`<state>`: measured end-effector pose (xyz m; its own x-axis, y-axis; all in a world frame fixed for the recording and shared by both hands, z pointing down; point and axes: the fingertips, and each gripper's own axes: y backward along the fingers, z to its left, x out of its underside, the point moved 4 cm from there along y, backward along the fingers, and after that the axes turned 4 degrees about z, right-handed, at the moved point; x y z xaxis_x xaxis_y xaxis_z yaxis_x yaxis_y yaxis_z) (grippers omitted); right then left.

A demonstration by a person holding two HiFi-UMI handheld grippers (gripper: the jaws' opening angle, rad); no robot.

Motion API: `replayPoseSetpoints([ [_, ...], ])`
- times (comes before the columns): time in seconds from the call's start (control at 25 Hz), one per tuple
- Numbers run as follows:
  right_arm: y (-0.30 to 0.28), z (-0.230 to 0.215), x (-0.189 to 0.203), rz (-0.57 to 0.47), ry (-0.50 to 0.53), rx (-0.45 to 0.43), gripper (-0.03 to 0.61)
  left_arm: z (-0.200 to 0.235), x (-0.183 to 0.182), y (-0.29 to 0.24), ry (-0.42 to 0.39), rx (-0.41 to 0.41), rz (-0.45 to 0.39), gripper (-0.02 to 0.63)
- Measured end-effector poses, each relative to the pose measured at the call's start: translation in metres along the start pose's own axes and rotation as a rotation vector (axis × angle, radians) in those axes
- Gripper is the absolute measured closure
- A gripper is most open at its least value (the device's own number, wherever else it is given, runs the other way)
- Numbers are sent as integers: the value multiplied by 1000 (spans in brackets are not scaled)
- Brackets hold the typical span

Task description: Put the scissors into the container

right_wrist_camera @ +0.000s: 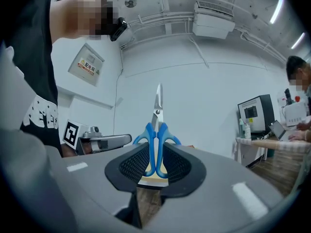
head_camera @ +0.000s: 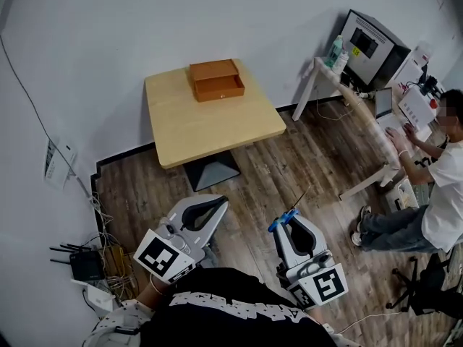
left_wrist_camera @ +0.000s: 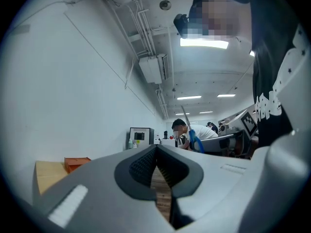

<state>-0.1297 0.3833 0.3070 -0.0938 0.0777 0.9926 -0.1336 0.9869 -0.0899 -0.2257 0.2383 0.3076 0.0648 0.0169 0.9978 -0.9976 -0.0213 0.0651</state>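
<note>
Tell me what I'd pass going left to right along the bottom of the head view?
router → left gripper → right gripper, shut on the scissors → seated person

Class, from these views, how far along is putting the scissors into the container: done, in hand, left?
Done: the blue-handled metal scissors are clamped by the handles between the fingers of the right gripper. In hand: the carry; both grippers hang over the wood-plank floor, short of the light wooden table; the left gripper is shut, empty. Left: reach the orange-brown wooden box on that table and put them in.
</note>
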Motion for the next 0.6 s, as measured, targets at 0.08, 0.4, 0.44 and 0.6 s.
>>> replayPoseSetpoints([
  [0.08, -14, -6, -5, -1, 5, -1, 477, 14, 0, -6, 4, -7, -14, 612],
  [0.4, -67, -12, -17, 25, 25, 8, 477, 67, 3, -20, 17, 5, -24, 612],
  [0.44, -74, -11, -17, 29, 28, 11, 477, 75, 4, -20, 17, 3, -26, 612],
  [0.6, -95, -10, -20, 50, 38, 19, 477, 97, 4, -21, 29, 0, -37, 612],
])
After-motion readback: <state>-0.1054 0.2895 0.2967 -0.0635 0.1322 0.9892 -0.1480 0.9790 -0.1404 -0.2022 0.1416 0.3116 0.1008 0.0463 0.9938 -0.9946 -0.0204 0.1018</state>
